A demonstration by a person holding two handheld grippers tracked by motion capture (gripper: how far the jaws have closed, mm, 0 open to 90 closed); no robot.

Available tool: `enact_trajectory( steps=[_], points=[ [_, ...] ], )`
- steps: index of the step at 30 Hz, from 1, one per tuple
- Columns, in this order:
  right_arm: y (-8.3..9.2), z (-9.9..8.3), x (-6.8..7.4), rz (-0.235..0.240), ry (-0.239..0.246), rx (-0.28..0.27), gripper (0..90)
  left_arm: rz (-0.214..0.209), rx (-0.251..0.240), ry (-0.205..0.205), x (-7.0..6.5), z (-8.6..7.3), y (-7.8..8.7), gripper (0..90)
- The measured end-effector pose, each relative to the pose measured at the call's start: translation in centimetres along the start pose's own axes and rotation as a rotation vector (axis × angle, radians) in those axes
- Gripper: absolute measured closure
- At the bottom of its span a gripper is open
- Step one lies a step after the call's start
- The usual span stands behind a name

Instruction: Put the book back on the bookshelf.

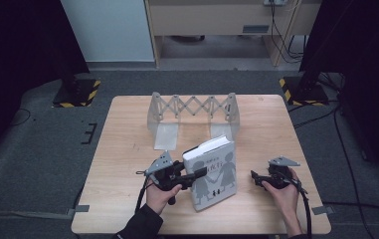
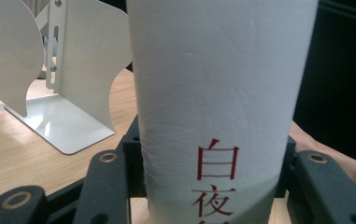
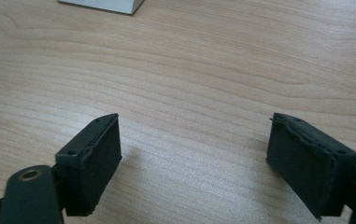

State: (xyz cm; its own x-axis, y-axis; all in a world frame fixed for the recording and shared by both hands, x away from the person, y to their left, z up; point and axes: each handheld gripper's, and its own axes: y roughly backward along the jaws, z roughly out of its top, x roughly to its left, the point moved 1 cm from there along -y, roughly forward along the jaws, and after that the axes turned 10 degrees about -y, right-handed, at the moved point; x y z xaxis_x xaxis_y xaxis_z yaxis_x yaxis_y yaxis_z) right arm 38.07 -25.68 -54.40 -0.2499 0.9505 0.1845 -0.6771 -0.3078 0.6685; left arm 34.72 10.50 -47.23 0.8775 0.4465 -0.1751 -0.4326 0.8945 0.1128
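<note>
A thick white and grey book (image 1: 216, 174) with two dark child figures on its cover lies slanted at the table's front middle. My left gripper (image 1: 198, 174) reaches in from the left, shut on the book's spine side. In the left gripper view the white spine (image 2: 217, 84) with red characters stands between the two black jaws, which press on both of its sides. To the right of the book, my right gripper (image 1: 254, 178) hovers low over bare wood. Its pads (image 3: 91, 163) stand wide apart and open with nothing between them.
A pale metal expanding book rack (image 1: 192, 107) with two upright ends stands at the back middle of the wooden table (image 1: 127, 149); one end (image 2: 68, 70) looms close behind the book. A white corner (image 3: 101, 4) shows at the top of the right gripper view.
</note>
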Motion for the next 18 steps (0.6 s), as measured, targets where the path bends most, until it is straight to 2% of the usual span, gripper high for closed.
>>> enact_trajectory(
  steps=[5, 13, 18],
  points=[
    [-0.16, -0.10, 0.18, -0.018, 0.050, 0.034, 7.4, 0.001, -0.005, -0.003, -0.26, -0.05, -0.01, 49.1],
    [-0.21, -0.10, 0.04, -0.047, 0.026, 0.039, 3.6, -0.005, 0.000, -0.009, -0.53, 0.04, 0.00, 49.3],
    [-0.19, -0.10, 0.01, -0.047, 0.026, 0.040, 4.3, -0.004, 0.007, -0.022, -0.66, 0.15, -0.01, 50.3]
  ],
)
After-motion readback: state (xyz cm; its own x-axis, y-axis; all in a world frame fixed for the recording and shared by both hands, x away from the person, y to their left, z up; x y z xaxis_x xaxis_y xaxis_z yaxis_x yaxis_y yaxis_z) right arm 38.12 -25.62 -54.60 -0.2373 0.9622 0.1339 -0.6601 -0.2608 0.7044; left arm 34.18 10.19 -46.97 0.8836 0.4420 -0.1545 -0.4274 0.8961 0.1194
